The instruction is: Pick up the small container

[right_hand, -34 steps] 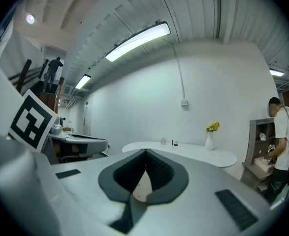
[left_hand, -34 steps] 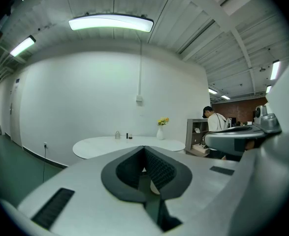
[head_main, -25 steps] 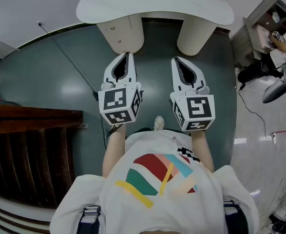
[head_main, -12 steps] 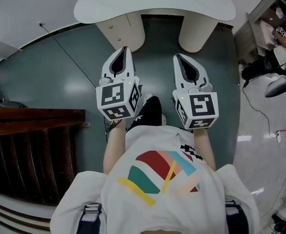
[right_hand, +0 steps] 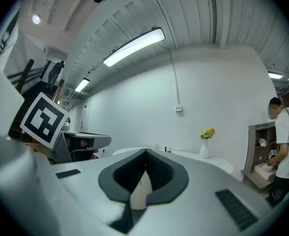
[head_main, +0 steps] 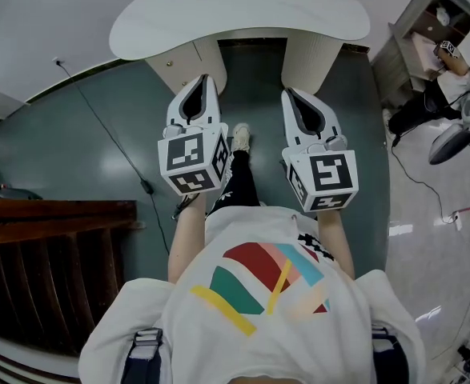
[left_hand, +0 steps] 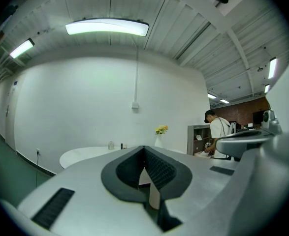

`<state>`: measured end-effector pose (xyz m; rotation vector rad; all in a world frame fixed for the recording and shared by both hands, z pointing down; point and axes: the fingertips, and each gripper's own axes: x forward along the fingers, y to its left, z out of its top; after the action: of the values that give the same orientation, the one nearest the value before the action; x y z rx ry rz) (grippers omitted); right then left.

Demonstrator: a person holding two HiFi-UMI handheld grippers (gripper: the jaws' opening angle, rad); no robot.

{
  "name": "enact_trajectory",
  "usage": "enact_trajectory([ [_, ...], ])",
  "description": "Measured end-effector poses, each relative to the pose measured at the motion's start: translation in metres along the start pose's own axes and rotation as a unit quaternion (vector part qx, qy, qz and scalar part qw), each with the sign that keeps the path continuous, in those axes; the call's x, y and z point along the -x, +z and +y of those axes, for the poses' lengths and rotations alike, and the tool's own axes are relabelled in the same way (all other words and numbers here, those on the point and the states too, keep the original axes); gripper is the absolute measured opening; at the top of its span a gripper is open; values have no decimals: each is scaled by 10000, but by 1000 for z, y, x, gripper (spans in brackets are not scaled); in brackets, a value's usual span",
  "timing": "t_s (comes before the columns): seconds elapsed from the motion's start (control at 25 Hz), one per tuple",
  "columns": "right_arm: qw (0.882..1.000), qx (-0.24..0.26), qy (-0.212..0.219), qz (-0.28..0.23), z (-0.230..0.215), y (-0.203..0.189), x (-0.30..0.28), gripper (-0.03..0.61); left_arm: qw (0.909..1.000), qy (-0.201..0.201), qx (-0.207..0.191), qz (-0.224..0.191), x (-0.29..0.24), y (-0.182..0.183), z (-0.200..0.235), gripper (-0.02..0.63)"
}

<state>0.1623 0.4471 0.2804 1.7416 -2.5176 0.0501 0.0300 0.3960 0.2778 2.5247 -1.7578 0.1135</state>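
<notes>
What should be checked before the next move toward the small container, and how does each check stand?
1. left gripper empty: ok, jaws together on nothing.
2. right gripper empty: ok, jaws together on nothing.
3. jaws opened for a grasp: not ok, both shut.
4. small container identified: cannot tell; items on the white table are too small to name.
5. white table within reach: probably not ok; it lies ahead of both gripper tips.
6. walking path: ok; cable lies off to the left.
</notes>
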Motion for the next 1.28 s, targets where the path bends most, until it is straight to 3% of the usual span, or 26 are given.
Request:
enact_trajectory([
  [0.44, 9990, 202, 110, -370, 0, 25, -19, 12, 9994, 39, -147, -307, -12, 25, 9, 17],
  [0.88, 9992, 296, 231, -112, 3, 20, -64, 12, 9996, 159, 172, -184, -44, 16, 45, 17],
  [1.28, 9999, 70, 125, 75, -9, 8, -105, 12, 9999, 64, 127, -77, -78, 13, 55, 17],
])
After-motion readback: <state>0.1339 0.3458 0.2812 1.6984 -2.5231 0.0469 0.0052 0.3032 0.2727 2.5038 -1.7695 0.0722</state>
